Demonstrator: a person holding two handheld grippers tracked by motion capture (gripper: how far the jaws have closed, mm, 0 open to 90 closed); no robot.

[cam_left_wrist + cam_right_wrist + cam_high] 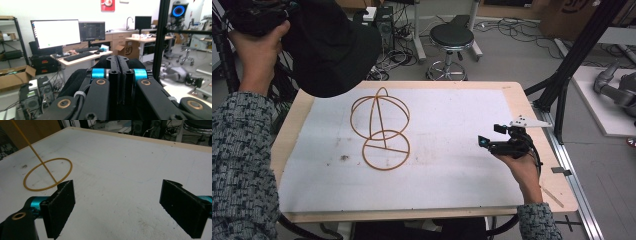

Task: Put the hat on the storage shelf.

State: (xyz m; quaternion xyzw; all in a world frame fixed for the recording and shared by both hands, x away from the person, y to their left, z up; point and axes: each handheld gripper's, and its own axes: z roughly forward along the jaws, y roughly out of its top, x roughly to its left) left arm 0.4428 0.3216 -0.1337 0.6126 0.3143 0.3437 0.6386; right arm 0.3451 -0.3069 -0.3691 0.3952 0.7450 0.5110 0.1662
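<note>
A golden wire stand (379, 127), a round base ring with a wire globe on a stem, stands left of centre on the white mat (452, 145). Its base ring (47, 173) also lies ahead and left in the right gripper view. My left gripper (259, 17) is raised above the table's far left corner, shut on a black cap (332, 50) that hangs over that corner. In the left gripper view the jaws of my left gripper (117, 60) are pressed together with black cap fabric (77, 78) bulging around them. My right gripper (488, 142) hovers low over the mat's right side, open and holding nothing (119, 195).
The wooden table (539, 150) has a bare rim around the mat. A black stool (452, 37) stands beyond the far edge. A black frame post (574, 55) rises at the right, with a grey robot arm (617, 90) on the floor past it.
</note>
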